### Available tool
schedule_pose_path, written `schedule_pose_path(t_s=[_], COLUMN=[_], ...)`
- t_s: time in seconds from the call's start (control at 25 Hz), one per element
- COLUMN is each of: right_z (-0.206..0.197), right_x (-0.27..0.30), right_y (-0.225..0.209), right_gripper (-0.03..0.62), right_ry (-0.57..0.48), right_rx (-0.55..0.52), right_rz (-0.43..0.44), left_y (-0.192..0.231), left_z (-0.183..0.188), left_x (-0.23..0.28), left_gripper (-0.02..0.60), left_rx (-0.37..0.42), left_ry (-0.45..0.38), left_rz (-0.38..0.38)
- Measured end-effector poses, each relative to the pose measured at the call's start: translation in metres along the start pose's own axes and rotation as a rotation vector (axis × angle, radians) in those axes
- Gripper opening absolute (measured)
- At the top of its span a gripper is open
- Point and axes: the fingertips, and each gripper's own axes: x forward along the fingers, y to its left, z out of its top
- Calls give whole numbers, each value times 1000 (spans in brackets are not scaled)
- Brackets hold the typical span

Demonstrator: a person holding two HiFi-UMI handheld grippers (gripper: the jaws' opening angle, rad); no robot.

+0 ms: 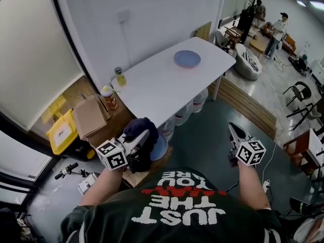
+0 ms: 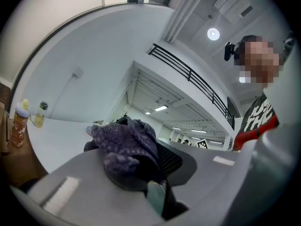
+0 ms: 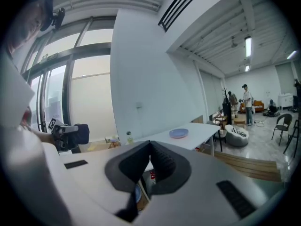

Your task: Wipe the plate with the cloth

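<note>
Stretching away from the person, the white counter (image 1: pixel 152 85) is a smooth, matte slab with rounded corners, set along a pale wall. Beside its near left end stands a brown cardboard box (image 1: pixel 90 115) with its flaps shut, and just left of that a glossy yellow bin (image 1: pixel 62 131).

On the far half of the counter lies the plate (image 1: pixel 187 58), a round, shallow dish in pale blue-lilac with a smooth glazed look and a slightly raised rim. It sits alone on the bare top, well apart from both tongs, which are short of the counter's near end; in the right gripper view it shows just above and to the right of the jaw tips.

The cloth (image 2: pixel 127 142) is a dark purple knit with a nubby, loosely woven texture, bunched into a soft lump. The left tongs (image 2: pixel 141 161) are clamped on it: the black ribbed pads press into its lower folds while the rest spills over the grey jaws.

The right tongs (image 3: pixel 150 149) are closed with nothing between them, their black ridged pads meeting tip to tip, out over the dark floor to the right of the counter.

Two small bottles (image 1: pixel 108 97) stand at the counter's near left corner, one capped yellow, one holding yellowish liquid.
</note>
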Motion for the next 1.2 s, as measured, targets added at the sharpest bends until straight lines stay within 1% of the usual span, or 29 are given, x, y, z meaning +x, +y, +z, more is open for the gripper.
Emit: schedule_pose_path(t_s=[0.16, 0.24, 0.36, 0.44, 0.6, 0.72, 0.8, 0.88, 0.96, 1.04, 1.2], right_z=[-11, -12, -9, -9, -3, 12, 28, 46, 61, 70, 72], right_x=[9, 15, 34, 57, 116, 166, 197, 222, 243, 265, 311], right_y=[-3, -17, -49, -76, -144, -213, -257, -291, -318, -341, -368], right_gripper=[5, 5, 5, 5, 5, 5, 5, 5, 5, 5, 5], right_ry=[30, 40, 45, 48, 55, 74, 91, 106, 117, 124, 148], right_rx=[0, 4, 17, 23, -9, -45, -45, -60, -90, -97, -85], right_rz=[-20, -21, -10, 14, 104, 165, 204, 247, 284, 305, 339], left_y=[18, 25, 37, 48, 78, 107, 126, 141, 153, 165, 194], left_z=[-1, -3, -8, -10, -16, -12, -5, 3, 12, 20, 31], left_x=[7, 21, 51, 77, 148, 219, 267, 308, 339, 364, 403], left_gripper=[52, 51, 51, 51, 51, 51, 51, 52, 51, 51, 51], left_rx=[-20, -26, -25, -18, -17, -11, -33, -58, -58, -45, -14], left_ry=[14, 16, 22, 23, 6, -34, -79, -103, -107, -107, -74], left_rz=[-2, 0, 7, 19, 89, 150, 193, 228, 257, 280, 320])
